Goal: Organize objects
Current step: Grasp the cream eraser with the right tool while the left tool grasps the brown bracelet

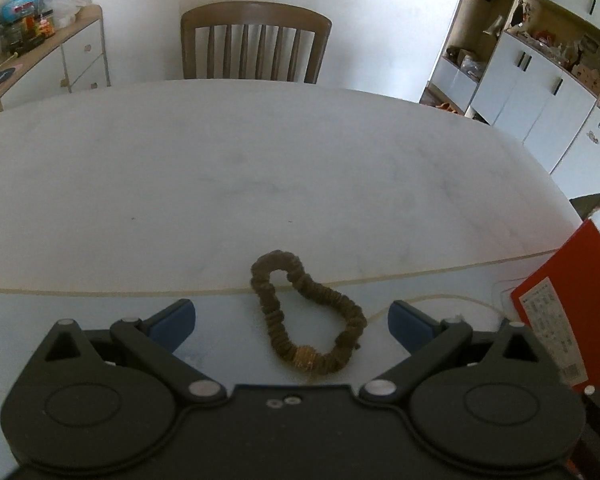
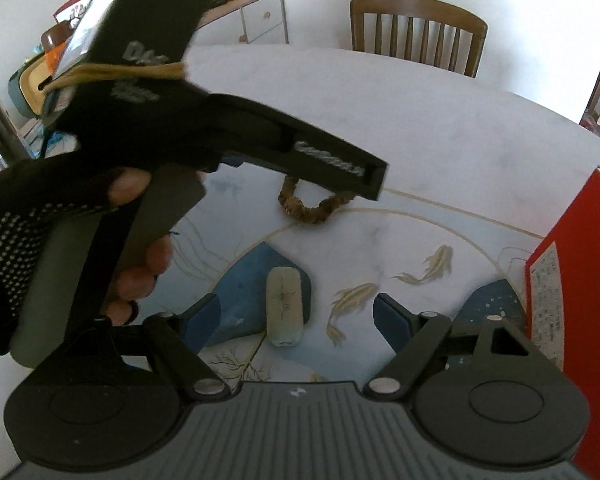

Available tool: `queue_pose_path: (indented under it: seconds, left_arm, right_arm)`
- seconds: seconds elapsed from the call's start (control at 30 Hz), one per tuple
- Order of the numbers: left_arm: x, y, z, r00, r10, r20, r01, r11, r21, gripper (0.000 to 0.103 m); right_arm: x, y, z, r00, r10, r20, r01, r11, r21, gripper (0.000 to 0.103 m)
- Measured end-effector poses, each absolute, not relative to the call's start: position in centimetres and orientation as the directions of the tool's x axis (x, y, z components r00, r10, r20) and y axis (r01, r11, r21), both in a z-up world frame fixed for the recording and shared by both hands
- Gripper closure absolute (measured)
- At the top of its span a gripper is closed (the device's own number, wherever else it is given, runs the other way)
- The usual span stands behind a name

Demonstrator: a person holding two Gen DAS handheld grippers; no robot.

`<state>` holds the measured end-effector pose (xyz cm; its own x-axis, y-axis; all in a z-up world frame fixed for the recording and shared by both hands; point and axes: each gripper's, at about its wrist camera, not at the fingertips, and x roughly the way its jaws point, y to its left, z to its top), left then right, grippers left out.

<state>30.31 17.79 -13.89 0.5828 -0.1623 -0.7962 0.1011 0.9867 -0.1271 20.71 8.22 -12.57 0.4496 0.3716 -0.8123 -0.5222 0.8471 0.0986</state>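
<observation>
A brown scrunchie (image 1: 306, 316) lies flat on the white table (image 1: 220, 168), just ahead of and between the fingers of my left gripper (image 1: 292, 322), which is open and holds nothing. In the right wrist view the same scrunchie (image 2: 312, 210) shows partly hidden behind the left gripper's body, held by a gloved hand (image 2: 28, 216). A small pale oblong object (image 2: 286, 306) lies on a printed mat (image 2: 380, 248), between the fingers of my open right gripper (image 2: 298, 316).
A red box (image 1: 568, 312) stands at the right edge of the table, also visible as the red box (image 2: 572, 264) beside my right gripper. A wooden chair (image 1: 256, 42) sits at the far side. A cluttered sideboard (image 1: 40, 48) and white cabinets (image 1: 540, 92) line the room.
</observation>
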Motion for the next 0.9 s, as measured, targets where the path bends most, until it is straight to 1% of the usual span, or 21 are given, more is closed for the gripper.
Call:
queue_pose_path:
  seconds: [0.13,0.17,0.2,0.33,0.37,0.43,0.5,0.57,0.6,0.63,0.7,0.73,0.8,0.83,0.9]
  left_arm:
    - [31.0,17.4,-14.7,0.569,-0.163,-0.806,0.103,0.987,-0.126,0.001]
    - [31.0,17.3,-14.8,0.569,-0.163,-0.806,0.105,0.987,-0.126,0.001]
    - [30.9,17.2,-15.0,0.57,-0.164,-0.805,0.106,0.986,-0.125,0.003]
    - [30.9,17.0,-15.2,0.579,-0.152,-0.801,0.11,0.988,-0.108,0.012]
    - [30.9,17.0,-15.2,0.582,-0.149,-0.799,0.112,0.988,-0.103,0.014]
    - [30.7,17.0,-15.2,0.588,-0.15,-0.795,0.114,0.988,-0.103,0.017]
    - [30.5,17.0,-15.2,0.596,-0.144,-0.79,0.112,0.989,-0.095,0.025]
    - [30.4,17.0,-15.2,0.601,-0.141,-0.786,0.11,0.99,-0.094,0.031]
    - [30.3,17.1,-15.1,0.604,-0.142,-0.784,0.106,0.99,-0.097,0.035]
    - [30.2,17.1,-15.1,0.606,-0.143,-0.783,0.102,0.99,-0.101,0.037]
    - [30.0,17.1,-14.9,0.608,-0.144,-0.781,0.095,0.99,-0.109,0.044]
    - [30.0,17.2,-14.9,0.609,-0.147,-0.779,0.094,0.989,-0.113,0.047]
    - [29.9,17.3,-14.8,0.609,-0.152,-0.778,0.093,0.988,-0.12,0.057]
    - [30.0,17.3,-14.7,0.609,-0.155,-0.778,0.095,0.988,-0.123,0.058]
    - [30.0,17.4,-14.7,0.607,-0.168,-0.777,0.103,0.986,-0.134,0.073]
  right_arm:
    - [20.9,8.6,-13.1,0.44,0.371,-0.818,-0.535,0.84,0.093,0.027]
    - [21.0,8.8,-13.2,0.44,0.37,-0.818,-0.538,0.838,0.09,0.03]
    - [21.0,8.9,-13.3,0.438,0.368,-0.82,-0.54,0.837,0.087,0.034]
    - [21.2,9.2,-13.7,0.436,0.359,-0.825,-0.549,0.832,0.072,0.039]
    - [21.2,9.3,-13.8,0.437,0.357,-0.826,-0.551,0.832,0.067,0.042]
    - [21.4,9.4,-14.0,0.438,0.351,-0.828,-0.552,0.831,0.061,0.044]
    - [21.4,9.5,-14.1,0.436,0.349,-0.829,-0.554,0.831,0.059,0.048]
    - [21.4,9.6,-14.2,0.437,0.343,-0.831,-0.555,0.83,0.051,0.052]
    - [21.4,9.6,-14.3,0.437,0.337,-0.834,-0.554,0.831,0.045,0.055]
    - [21.4,9.6,-14.3,0.437,0.333,-0.835,-0.552,0.833,0.043,0.057]
    - [21.5,9.6,-14.5,0.437,0.325,-0.839,-0.545,0.837,0.04,0.066]
    - [21.6,9.5,-14.5,0.437,0.323,-0.839,-0.544,0.838,0.039,0.066]
    - [21.6,9.5,-14.5,0.435,0.329,-0.838,-0.544,0.838,0.047,0.07]
    - [21.6,9.5,-14.5,0.434,0.331,-0.838,-0.545,0.837,0.048,0.071]
    - [21.6,9.4,-14.5,0.434,0.334,-0.836,-0.546,0.836,0.051,0.077]
